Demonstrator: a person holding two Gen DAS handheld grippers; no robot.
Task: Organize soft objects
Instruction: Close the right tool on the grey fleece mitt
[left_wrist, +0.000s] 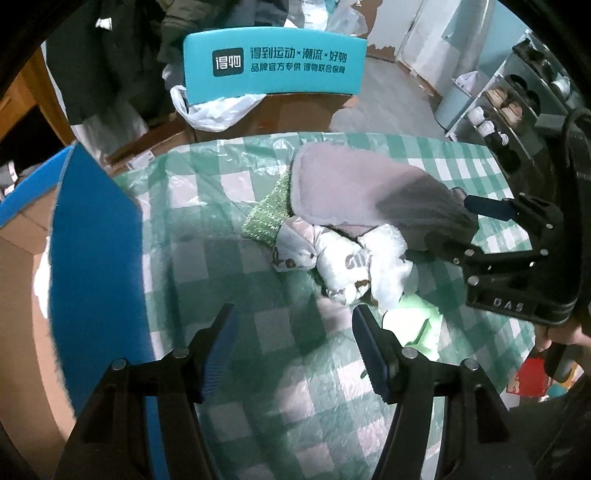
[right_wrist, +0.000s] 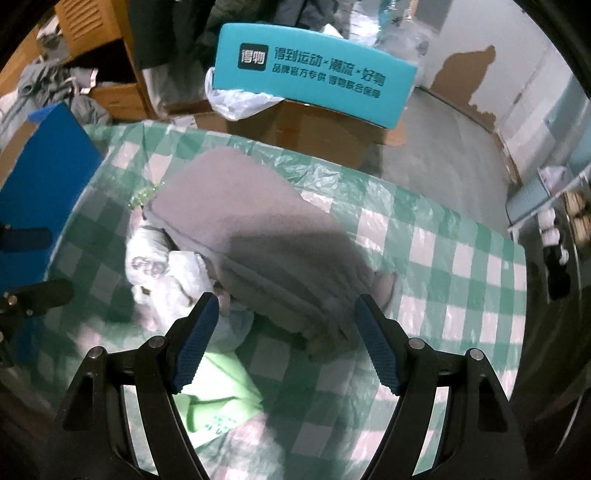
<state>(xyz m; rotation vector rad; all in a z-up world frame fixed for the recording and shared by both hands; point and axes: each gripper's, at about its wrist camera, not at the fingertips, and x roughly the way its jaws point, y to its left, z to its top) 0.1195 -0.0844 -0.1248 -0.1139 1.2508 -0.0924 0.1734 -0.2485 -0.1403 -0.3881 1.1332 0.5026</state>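
Soft pile mid-counter (left_wrist: 207, 280): grey fleece cloth (right_wrist: 258, 236) draped over crinkly white plastic bag (left_wrist: 332, 258). Left gripper (left_wrist: 291, 347) and right gripper (right_wrist: 284, 339) hang above with fingers apart, empty. Cloth looks light, limp; best pinched at its bunched near fold. Bag likely slippery.

The left gripper (left_wrist: 291, 343) hangs over a table covered in a green-and-white checked cloth (left_wrist: 229, 192), its blue-padded jaws wide apart with nothing between them. Ahead lies a heap of soft things: a grey fleece cloth (left_wrist: 351, 184) on top, a glittery green scouring pad (left_wrist: 267, 218) at its left edge, a crumpled white printed bag (left_wrist: 332, 254) below, and a pale green cloth (left_wrist: 413, 325) nearest. The right gripper (left_wrist: 476, 221) reaches in from the right, one blue pad at the fleece's edge. A blue-sided cardboard box (left_wrist: 96, 236) stands left.
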